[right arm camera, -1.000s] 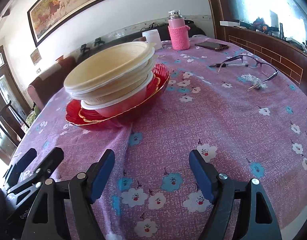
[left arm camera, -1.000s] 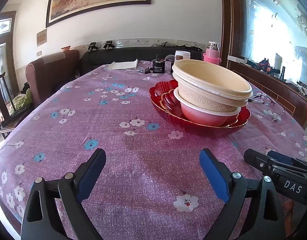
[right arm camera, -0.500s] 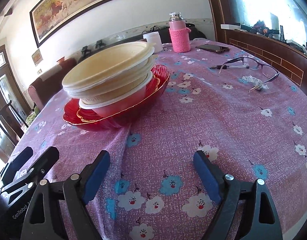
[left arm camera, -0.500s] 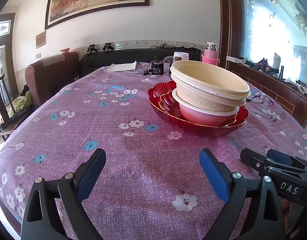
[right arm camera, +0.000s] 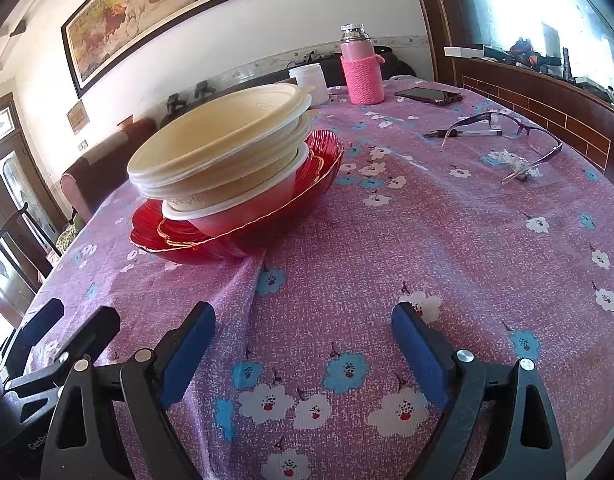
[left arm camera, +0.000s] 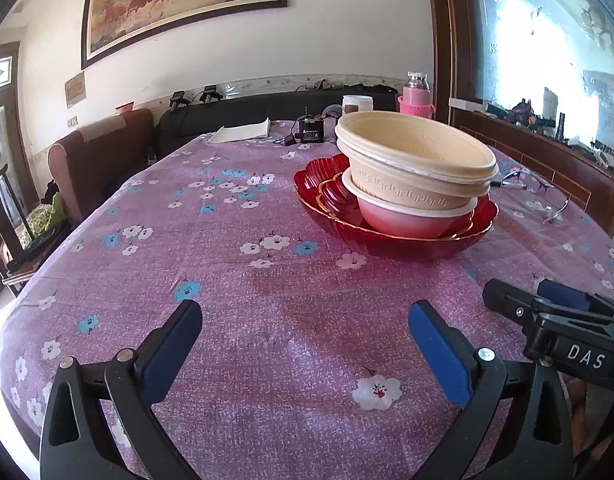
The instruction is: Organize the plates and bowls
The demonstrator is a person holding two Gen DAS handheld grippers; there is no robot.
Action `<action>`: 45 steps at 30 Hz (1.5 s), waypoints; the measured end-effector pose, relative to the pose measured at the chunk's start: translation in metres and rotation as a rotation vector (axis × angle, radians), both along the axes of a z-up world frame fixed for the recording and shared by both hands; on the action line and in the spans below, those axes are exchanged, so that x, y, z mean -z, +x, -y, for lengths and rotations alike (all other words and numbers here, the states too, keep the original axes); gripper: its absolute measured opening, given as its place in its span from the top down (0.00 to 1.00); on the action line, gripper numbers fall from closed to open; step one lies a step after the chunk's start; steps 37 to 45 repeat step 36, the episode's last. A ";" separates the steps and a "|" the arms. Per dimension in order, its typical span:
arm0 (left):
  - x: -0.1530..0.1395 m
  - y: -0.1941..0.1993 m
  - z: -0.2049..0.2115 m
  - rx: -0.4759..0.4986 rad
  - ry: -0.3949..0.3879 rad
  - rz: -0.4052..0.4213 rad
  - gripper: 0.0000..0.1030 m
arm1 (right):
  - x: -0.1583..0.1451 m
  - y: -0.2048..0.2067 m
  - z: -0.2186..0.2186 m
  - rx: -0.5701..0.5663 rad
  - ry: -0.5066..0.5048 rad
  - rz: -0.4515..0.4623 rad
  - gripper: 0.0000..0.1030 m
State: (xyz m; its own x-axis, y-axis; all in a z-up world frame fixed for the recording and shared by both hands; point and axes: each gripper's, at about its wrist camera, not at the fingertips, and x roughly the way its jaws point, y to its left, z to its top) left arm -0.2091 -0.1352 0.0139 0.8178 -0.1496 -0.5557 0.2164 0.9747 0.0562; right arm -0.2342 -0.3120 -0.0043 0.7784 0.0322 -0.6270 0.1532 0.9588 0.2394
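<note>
both grippers (left arm camera: 305, 322) (right arm camera: 303, 322) tilted down, fingers spread wide

Inside of pink bowl (left arm camera: 411, 216) hidden under stacked cream bowls (left arm camera: 417, 160). Painting (right arm camera: 155, 12) cut by top edge (both views). Label on small black box (left arm camera: 311, 135) unreadable.

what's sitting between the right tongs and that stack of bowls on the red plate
Nothing visible. Only bare flowered tablecloth, with one raised fold, lies between the right tongs and the stack of bowls on the red plate. The tongs are open and empty. The glasses lie well off to the right.
</note>
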 end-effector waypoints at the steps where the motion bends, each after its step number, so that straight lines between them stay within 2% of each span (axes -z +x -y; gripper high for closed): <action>1: 0.000 0.000 -0.001 -0.004 0.002 -0.002 0.00 | 0.000 0.000 0.000 0.000 -0.001 0.000 0.10; 7: -0.009 -0.006 -0.009 0.005 -0.017 0.004 0.00 | 0.000 0.000 0.000 -0.001 -0.002 -0.001 0.10; 11: -0.016 -0.008 -0.012 -0.015 0.001 0.007 0.00 | 0.000 0.001 -0.001 -0.002 -0.005 -0.002 0.10; 14: -0.023 -0.011 -0.013 0.011 -0.006 -0.009 0.00 | 0.000 0.001 -0.001 -0.002 -0.006 -0.003 0.10; 17: -0.029 -0.023 -0.011 0.026 0.017 0.015 0.00 | 0.000 0.001 -0.002 -0.002 -0.006 -0.003 0.10; 20: -0.032 -0.037 -0.006 -0.004 0.065 0.071 0.00 | 0.000 0.001 -0.002 -0.002 -0.007 -0.003 0.10; 23: -0.033 -0.040 0.000 0.024 0.098 0.061 0.00 | 0.000 0.001 -0.002 -0.001 -0.009 -0.004 0.10; 26: -0.033 -0.040 0.001 0.033 0.086 0.044 0.00 | 0.000 0.001 -0.002 -0.002 -0.009 -0.004 0.10; 33: -0.035 -0.044 0.000 0.001 0.114 0.064 0.00 | 0.000 0.001 -0.002 -0.002 -0.009 -0.004 0.10; 36: -0.037 -0.050 0.000 -0.020 0.136 0.105 0.00 | 0.000 0.001 -0.002 -0.002 -0.010 -0.004 0.10; 45: -0.037 -0.050 0.000 -0.020 0.136 0.105 0.00 | 0.000 0.001 -0.002 -0.002 -0.010 -0.004 0.10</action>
